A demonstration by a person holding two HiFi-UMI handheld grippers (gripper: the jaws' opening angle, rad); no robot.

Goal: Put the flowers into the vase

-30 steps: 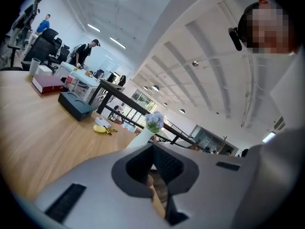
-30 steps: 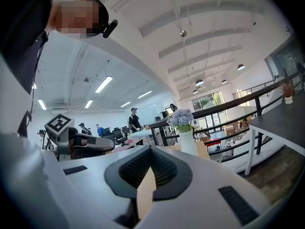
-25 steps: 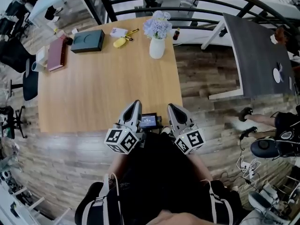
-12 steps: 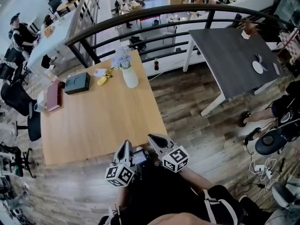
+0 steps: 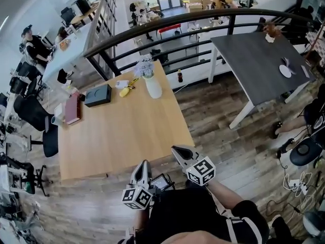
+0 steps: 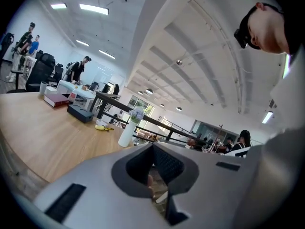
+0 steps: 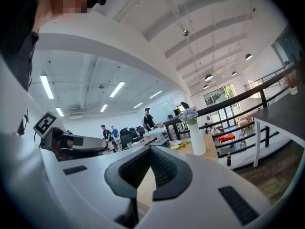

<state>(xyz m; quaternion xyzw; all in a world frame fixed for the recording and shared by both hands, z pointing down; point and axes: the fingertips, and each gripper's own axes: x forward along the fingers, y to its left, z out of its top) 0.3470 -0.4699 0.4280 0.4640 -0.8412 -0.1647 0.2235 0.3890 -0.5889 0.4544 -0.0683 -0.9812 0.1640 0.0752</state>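
Left gripper (image 5: 143, 163) withdrawn, lilac flowers (image 5: 146, 67) in vase (image 5: 153, 88)

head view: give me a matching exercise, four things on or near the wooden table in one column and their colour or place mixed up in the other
Things:
1. vase
2. book
3. flat box
4. bottle

Colour or place:
a. dark red, at the left edge of the wooden table
b. off the table, at the foot of the railing
c. white, with flowers in it
d. dark, lying between the book and the vase

Pairs: 1-c, 2-a, 3-d, 4-b
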